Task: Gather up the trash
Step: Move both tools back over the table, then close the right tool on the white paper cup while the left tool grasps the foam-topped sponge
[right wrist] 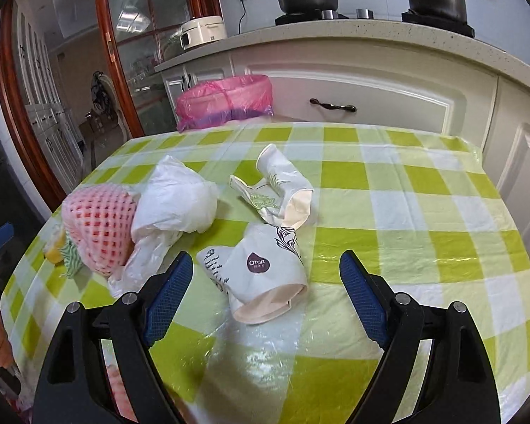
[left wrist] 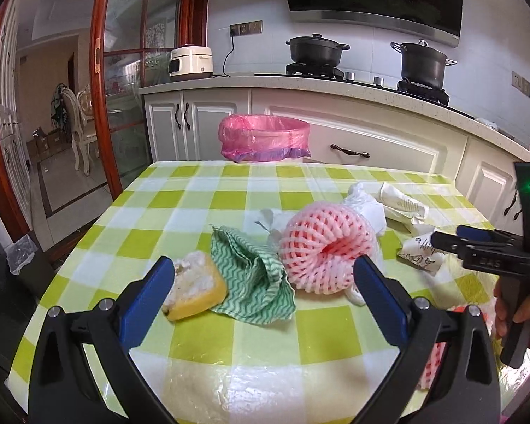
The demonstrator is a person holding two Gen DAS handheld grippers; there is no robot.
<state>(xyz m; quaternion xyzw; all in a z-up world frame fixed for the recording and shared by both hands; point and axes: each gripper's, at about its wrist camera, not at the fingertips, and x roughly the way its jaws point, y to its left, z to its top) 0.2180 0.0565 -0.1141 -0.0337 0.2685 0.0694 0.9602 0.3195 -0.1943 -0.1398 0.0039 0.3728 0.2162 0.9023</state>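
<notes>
Left gripper [left wrist: 263,275]: jaws spread, hovering before pink foam net sleeve [left wrist: 323,249].
Right gripper [right wrist: 266,275]: jaws spread, framing crushed white paper cup [right wrist: 265,275] at 12 o'clock.
Risk: cup may be slipping sideways on glossy bench [right wrist: 424,219].

Trash bin [left wrist: 264,136] at 12 o'clock only shows its pink-bagged top, the rest sits behind the table [left wrist: 201,190] edge. The yellow sponge [right wrist: 54,249] is nearly all buried behind the pink foam net [right wrist: 99,226] in the right wrist view. Second foam net [left wrist: 431,360] at 4 o'clock is mostly behind the left gripper [left wrist: 263,277] finger. Lettering on the crushed cup [right wrist: 265,275] is too small to read.
</notes>
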